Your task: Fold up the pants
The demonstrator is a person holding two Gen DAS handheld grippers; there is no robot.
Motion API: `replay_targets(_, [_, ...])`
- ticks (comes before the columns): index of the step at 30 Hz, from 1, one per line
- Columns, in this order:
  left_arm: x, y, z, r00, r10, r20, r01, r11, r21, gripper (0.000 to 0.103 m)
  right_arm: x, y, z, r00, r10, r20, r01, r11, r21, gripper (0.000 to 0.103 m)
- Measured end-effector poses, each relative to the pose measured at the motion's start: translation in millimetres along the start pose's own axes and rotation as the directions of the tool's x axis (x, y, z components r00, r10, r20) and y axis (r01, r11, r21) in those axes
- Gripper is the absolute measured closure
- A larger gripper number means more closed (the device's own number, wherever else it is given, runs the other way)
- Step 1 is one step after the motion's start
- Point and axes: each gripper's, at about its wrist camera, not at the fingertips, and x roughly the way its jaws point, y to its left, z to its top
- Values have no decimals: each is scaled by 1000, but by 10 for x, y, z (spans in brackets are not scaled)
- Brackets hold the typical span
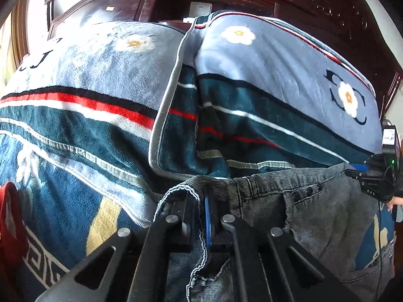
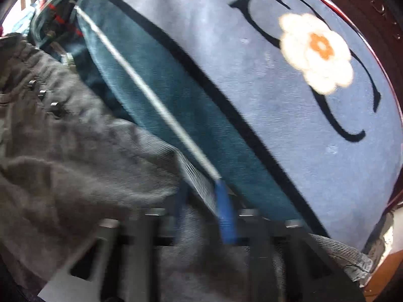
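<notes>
Grey corduroy pants [image 1: 314, 211] lie on the bed, waistband toward the pillows, with small dark buttons at the fly. My left gripper [image 1: 199, 216] is shut on the waistband's left corner, its blue pad against the cloth. The right gripper shows at the right edge of the left wrist view [image 1: 377, 181], at the waistband's other end. In the blurred right wrist view my right gripper [image 2: 204, 201] is shut on the grey pants [image 2: 75, 156], cloth pinched between its blue-padded fingers [image 2: 226, 216].
Two pillows in blue fleece covers with white flowers and red, white and teal stripes [image 1: 277, 75] [image 1: 88, 75] lie just beyond the waistband. A dark carved wooden headboard [image 1: 314, 2] stands behind them. A patterned blue blanket [image 1: 63, 214] covers the bed. A red item [image 1: 10, 226] sits at the left edge.
</notes>
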Motion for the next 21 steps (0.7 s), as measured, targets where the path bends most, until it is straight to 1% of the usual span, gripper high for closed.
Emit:
replay_targets(2, [-51, 12, 17, 1000, -12, 3, 12, 1000, -14, 96, -79, 16, -29, 1000, -6, 12, 6, 1000, -19, 93])
replay_targets(4, [-130, 18, 22, 1000, -28, 8, 28, 999, -24, 96, -209, 3, -59, 999, -3, 35, 4, 1000, -13, 93])
replay_targets(9, [-380, -60, 33, 999, -37, 27, 37, 999, 3, 96, -530, 55, -213, 997, 6, 73, -6, 1000, 6, 94])
replay_targets(12, [-587, -47, -24, 998, -59, 32, 59, 998, -3, 96, -756, 118, -363, 995, 21, 101, -24, 999, 23, 94])
replay_targets(13, [-656, -38, -54, 997, -68, 34, 69, 998, -11, 96, -838, 136, -453, 994, 18, 111, -21, 999, 29, 94])
replay_targets(16, [-826, -11, -154, 995, -99, 29, 100, 994, -41, 96, -1122, 146, -740, 986, 39, 162, -58, 992, 115, 94])
replay_targets(19, [-1004, -8, -304, 993, -116, 17, 116, 993, -35, 96, -1293, 209, -1100, 981, 50, 188, -83, 981, 173, 94])
replay_targets(20, [-1078, -14, -364, 993, -117, 12, 117, 993, -26, 96, -1309, 350, -1089, 980, 47, 192, -83, 980, 180, 94])
replay_targets(21, [-1135, -19, -407, 993, -117, 7, 117, 993, -20, 96, -1406, 409, -1222, 977, 44, 207, -86, 976, 200, 94])
